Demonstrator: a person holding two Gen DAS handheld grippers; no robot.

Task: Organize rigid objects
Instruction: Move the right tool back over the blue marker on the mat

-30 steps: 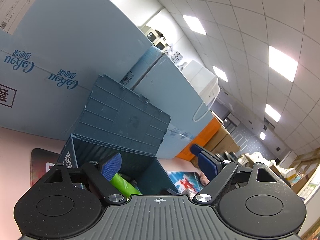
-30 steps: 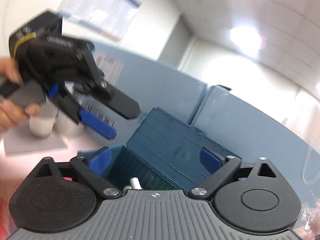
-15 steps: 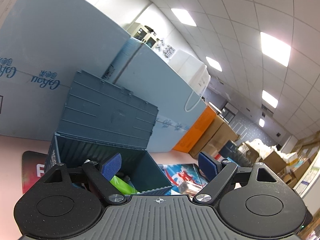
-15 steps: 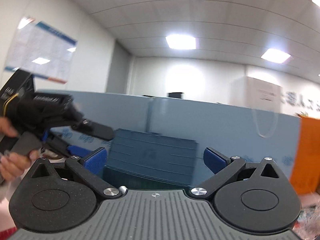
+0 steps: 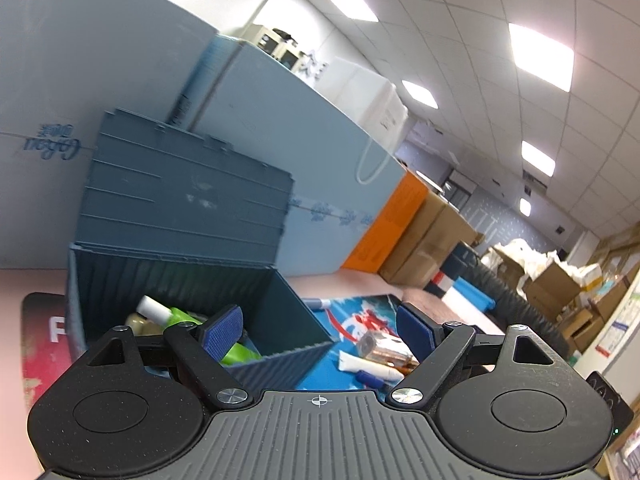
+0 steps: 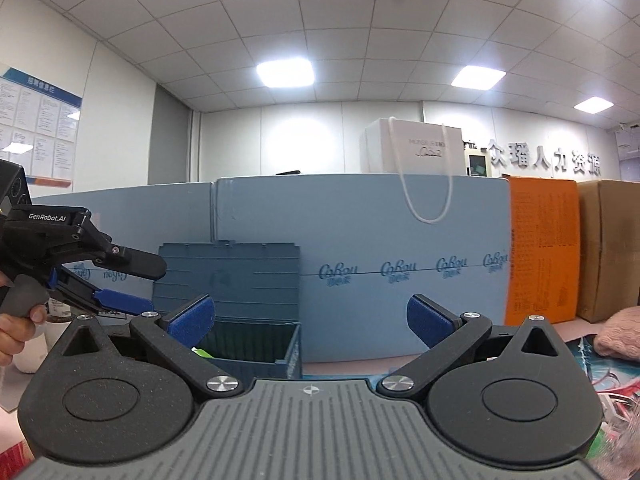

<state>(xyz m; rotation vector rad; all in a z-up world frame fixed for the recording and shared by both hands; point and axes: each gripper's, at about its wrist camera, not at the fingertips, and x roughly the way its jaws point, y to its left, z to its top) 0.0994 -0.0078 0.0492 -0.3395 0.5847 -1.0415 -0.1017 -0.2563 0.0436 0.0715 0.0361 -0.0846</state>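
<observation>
A blue-grey bin [image 5: 280, 320] stands with its lid [image 5: 188, 192] raised against the boxes behind. Inside lie a green bottle with a white cap [image 5: 168, 314] and other items, partly hidden. My left gripper [image 5: 318, 326] hovers open and empty over the bin's right near corner. Just right of the bin, on a printed blue mat [image 5: 352, 316], lie a shiny can [image 5: 384, 346], a white tube [image 5: 360, 362] and a blue pen [image 5: 372, 377]. My right gripper [image 6: 310, 318] is open and empty, pointing level at the bin [image 6: 256, 346]. In that view the left gripper [image 6: 148, 284] reaches in from the left.
Tall light-blue boxes [image 6: 400, 264] wall off the back, with an orange box [image 6: 544, 252] and brown cartons [image 6: 608, 248] to their right. A white bag [image 6: 412, 148] sits on top. A pink fuzzy thing [image 6: 620, 332] lies far right. White cups [image 6: 32, 344] stand at left.
The right gripper's view rolled level and swung right, so the bin now sits left of centre. The left gripper shifted right and tipped down, bringing the bin's contents and the mat items into sight.
</observation>
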